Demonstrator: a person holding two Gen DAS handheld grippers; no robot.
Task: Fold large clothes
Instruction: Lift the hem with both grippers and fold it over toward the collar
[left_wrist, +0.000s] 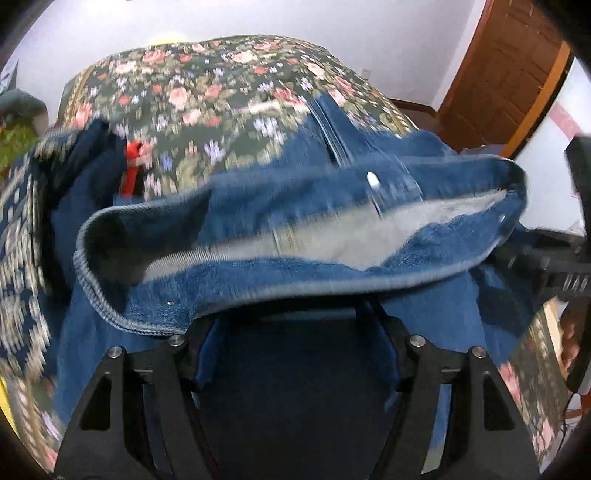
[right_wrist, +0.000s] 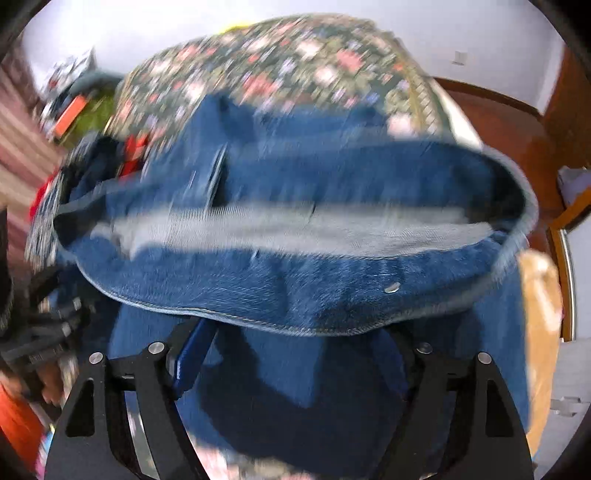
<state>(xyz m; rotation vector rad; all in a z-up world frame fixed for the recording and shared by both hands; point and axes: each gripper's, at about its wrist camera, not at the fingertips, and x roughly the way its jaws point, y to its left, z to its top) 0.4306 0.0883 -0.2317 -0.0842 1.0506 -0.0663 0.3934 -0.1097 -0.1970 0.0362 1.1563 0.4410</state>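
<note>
My left gripper (left_wrist: 295, 325) and right gripper (right_wrist: 295, 332) both stand spread wide at the bottom of their frames, fingertips hidden under the blue jeans (left_wrist: 295, 236). The gaping waistband fills mid-frame; a floral bedspread (left_wrist: 207, 92) lies beyond, toward the top.

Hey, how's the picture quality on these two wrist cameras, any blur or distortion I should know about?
Left wrist: the jeans and floral bedspread are streaked with motion blur, though the gripper parts in the foreground stay sharp. Right wrist: heavier smear, the bedspread pattern almost unreadable. Both: fisheye bends the door and wall lines, and dark corners ring the frame; the light is soft, with no glare.
</note>
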